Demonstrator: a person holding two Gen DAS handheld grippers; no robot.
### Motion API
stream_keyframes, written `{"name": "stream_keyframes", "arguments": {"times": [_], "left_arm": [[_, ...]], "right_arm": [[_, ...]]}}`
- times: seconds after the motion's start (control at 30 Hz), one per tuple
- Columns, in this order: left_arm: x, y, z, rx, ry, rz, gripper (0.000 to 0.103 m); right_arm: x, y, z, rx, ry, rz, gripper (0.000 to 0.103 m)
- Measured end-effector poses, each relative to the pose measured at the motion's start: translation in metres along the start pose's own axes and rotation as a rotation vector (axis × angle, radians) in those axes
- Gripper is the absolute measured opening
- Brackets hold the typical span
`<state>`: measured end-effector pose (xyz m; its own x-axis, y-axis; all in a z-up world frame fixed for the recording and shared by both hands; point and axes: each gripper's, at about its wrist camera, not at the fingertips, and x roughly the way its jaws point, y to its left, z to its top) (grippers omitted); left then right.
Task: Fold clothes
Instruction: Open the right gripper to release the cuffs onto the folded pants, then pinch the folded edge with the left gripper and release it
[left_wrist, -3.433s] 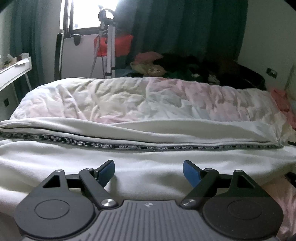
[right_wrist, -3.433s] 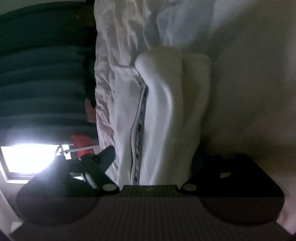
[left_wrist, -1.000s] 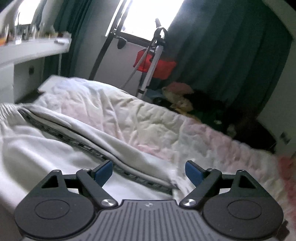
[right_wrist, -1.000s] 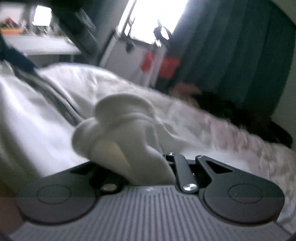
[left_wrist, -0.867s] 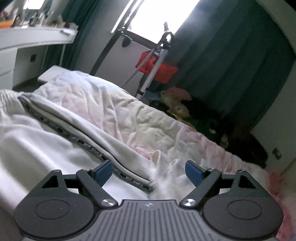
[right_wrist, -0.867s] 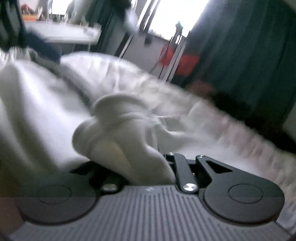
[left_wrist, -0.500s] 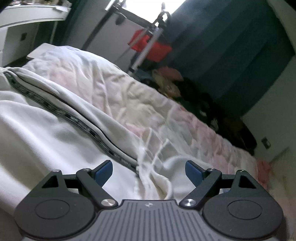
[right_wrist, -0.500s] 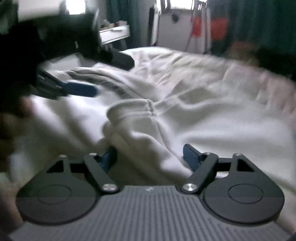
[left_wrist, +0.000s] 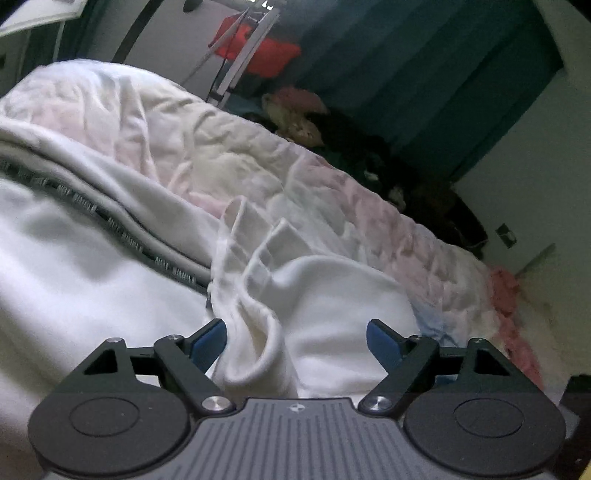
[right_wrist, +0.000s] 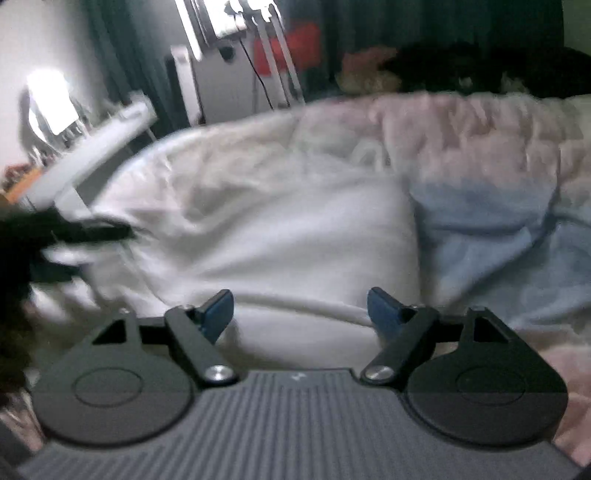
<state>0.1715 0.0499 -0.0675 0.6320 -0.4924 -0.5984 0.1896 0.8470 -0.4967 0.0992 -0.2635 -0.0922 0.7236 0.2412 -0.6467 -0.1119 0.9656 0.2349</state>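
The right tongs (right_wrist: 300, 306) have let go of the trousers' (left_wrist: 317, 295) cuff; both tongs, left (left_wrist: 295, 338) included, now gape, fold laid on the bed (left_wrist: 332, 192).

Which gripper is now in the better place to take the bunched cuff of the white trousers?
Probably left. The left gripper is open with the bunched cuff between its fingers. The right gripper, also open, faces only flat cloth.

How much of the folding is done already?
Partly done. The white pants lie on the bed with one end already flipped over. Nothing is being held: the left claw and right claw are both open. The bunched end needs smoothing, and more folds probably follow.
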Motion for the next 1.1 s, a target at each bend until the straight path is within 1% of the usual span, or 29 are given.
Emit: {"name": "stream_keyframes", "arguments": {"times": [0.03,0.1,0.2,0.3,0.33,0.43,0.47,0.57,0.6,0.67,0.7,0.77,0.8,0.83,0.87,0.9,0.97,1.0,1.07,1.1], "left_arm": [[0.005,-0.003,0.006,0.021,0.003,0.005,0.082],[0.015,-0.010,0.018,0.057,0.013,0.014,0.081],[0.037,-0.015,0.038,0.071,0.035,0.031,0.079],[0.069,-0.013,0.060,0.030,0.081,0.085,0.079],[0.080,-0.011,0.066,0.011,0.097,0.096,0.077],[0.107,-0.006,0.079,-0.064,0.130,0.096,0.073],[0.115,-0.004,0.081,-0.081,0.135,0.101,0.071],[0.137,-0.001,0.086,-0.126,0.150,0.115,0.059],[0.144,-0.001,0.087,-0.131,0.154,0.113,0.054],[0.155,-0.004,0.087,-0.110,0.161,0.153,0.049],[0.160,-0.005,0.086,-0.101,0.171,0.174,0.044],[0.164,-0.007,0.086,-0.089,0.160,0.191,0.033],[0.162,-0.009,0.086,-0.079,0.148,0.196,0.017],[0.160,-0.010,0.087,-0.068,0.136,0.202,0.008],[0.155,-0.011,0.089,-0.071,0.116,0.196,0.008],[0.148,-0.010,0.091,-0.089,0.081,0.173,0.008],[0.131,-0.004,0.095,-0.145,0.004,0.144,0.007],[0.126,0.001,0.096,-0.180,-0.012,0.155,0.007],[0.126,0.006,0.095,-0.188,-0.020,0.200,0.007],[0.129,0.006,0.093,-0.172,-0.014,0.220,0.007]], "right_arm": [[0.006,-0.001,-0.004,-0.023,0.017,-0.009,0.080],[0.014,0.002,-0.010,-0.058,0.016,-0.016,0.081],[0.011,0.002,-0.011,-0.045,0.007,-0.004,0.082],[0.013,-0.002,-0.010,-0.018,0.005,0.017,0.082],[0.002,-0.004,-0.012,-0.011,0.003,0.022,0.082],[0.001,-0.006,-0.011,-0.002,-0.002,0.029,0.082],[0.003,-0.007,-0.011,0.002,-0.003,0.032,0.082],[0.008,-0.010,-0.010,0.020,-0.007,0.038,0.082],[0.009,-0.011,-0.009,0.027,-0.009,0.040,0.082],[0.011,-0.013,-0.008,0.038,-0.013,0.043,0.083],[0.013,-0.013,-0.008,0.039,-0.015,0.044,0.083],[0.015,-0.013,-0.008,0.042,-0.016,0.042,0.083],[0.015,-0.013,-0.007,0.044,-0.017,0.041,0.083],[0.015,-0.013,-0.007,0.046,-0.018,0.040,0.083],[0.015,-0.013,-0.007,0.046,-0.020,0.038,0.083],[0.014,-0.012,-0.007,0.046,-0.022,0.037,0.083],[0.013,-0.010,-0.009,0.036,-0.039,0.024,0.081],[0.014,-0.008,-0.010,0.024,-0.048,0.016,0.081],[0.015,0.000,-0.012,-0.014,-0.051,-0.005,0.081],[0.015,0.002,-0.013,-0.030,-0.053,-0.013,0.081]]}}
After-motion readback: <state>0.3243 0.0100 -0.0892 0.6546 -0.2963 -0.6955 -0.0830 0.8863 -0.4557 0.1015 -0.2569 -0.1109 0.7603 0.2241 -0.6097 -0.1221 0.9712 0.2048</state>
